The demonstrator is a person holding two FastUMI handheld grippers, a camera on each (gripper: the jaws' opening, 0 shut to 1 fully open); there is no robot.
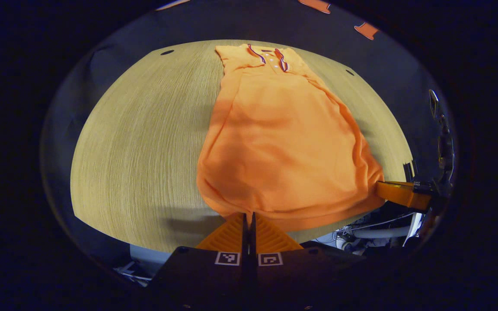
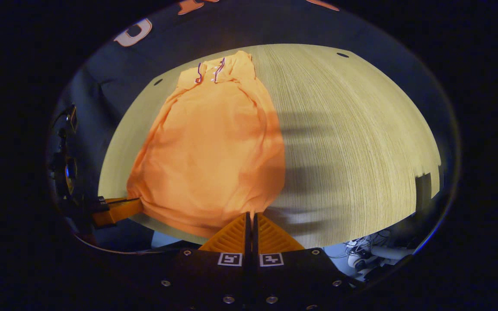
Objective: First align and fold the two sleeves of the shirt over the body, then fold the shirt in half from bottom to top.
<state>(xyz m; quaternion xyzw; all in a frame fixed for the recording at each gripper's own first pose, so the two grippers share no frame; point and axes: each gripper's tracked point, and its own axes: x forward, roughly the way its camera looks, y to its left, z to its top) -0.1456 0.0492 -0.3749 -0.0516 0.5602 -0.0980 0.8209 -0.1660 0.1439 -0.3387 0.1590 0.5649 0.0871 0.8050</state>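
left gripper view | left claw (image 1: 249, 216) clamped on shirt (image 1: 275, 142) hem | right claw (image 2: 251, 216) likewise

An orange polo shirt (image 2: 210, 151) lies flat on the wooden desk (image 2: 352, 142), collar at the far end, sleeves folded in. The right tongs (image 2: 251, 214) pinch its near hem at one corner, and the left tongs (image 2: 138, 203) meet the opposite hem corner.

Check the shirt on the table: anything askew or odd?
Nothing damaged. The shirt lies collar-far on the table, sleeves already folded in, hem at the near edge. Left hand-held gripper and right hand-held gripper each pinch a bottom corner. The hem bunches slightly there.
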